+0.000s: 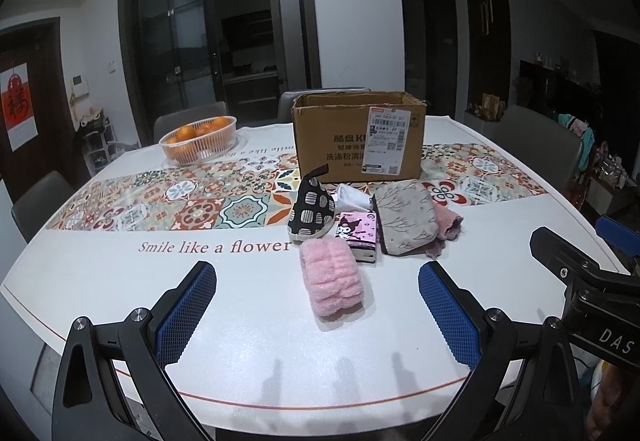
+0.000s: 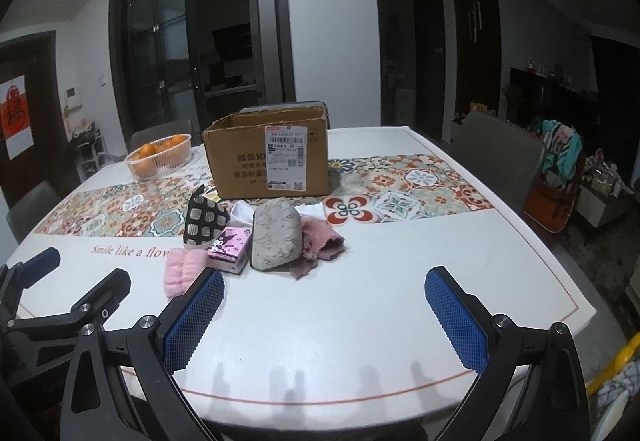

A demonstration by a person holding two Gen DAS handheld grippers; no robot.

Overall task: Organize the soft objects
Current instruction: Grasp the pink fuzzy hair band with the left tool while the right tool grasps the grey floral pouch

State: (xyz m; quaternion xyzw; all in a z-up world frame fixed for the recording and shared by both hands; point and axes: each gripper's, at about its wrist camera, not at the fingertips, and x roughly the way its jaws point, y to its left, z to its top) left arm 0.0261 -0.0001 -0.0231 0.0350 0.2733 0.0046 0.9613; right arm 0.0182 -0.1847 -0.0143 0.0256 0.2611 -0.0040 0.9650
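Surface [image 1: 100, 281] holding soft pile ahead of both tools, spread, empty. Pre-grasp; nxt: left tool [image 1: 316, 305] closing on pink towel [image 1: 334, 281], w/ box [image 1: 356, 137] beyond.

You've got fuzzy plush on the pink roll [image 1: 334, 278], woven printed cloth on the grey pouch [image 1: 404, 219] and the spotted black mitt [image 1: 313, 211], glossy film on the tissue pack [image 1: 357, 233]. The box [image 1: 357, 135] is matt corrugated cardboard with a paper label. Your finger pads [image 1: 186, 315] are blue diamond-textured rubber; the tablecloth [image 1: 248, 321] looks smooth, slightly sheeny.
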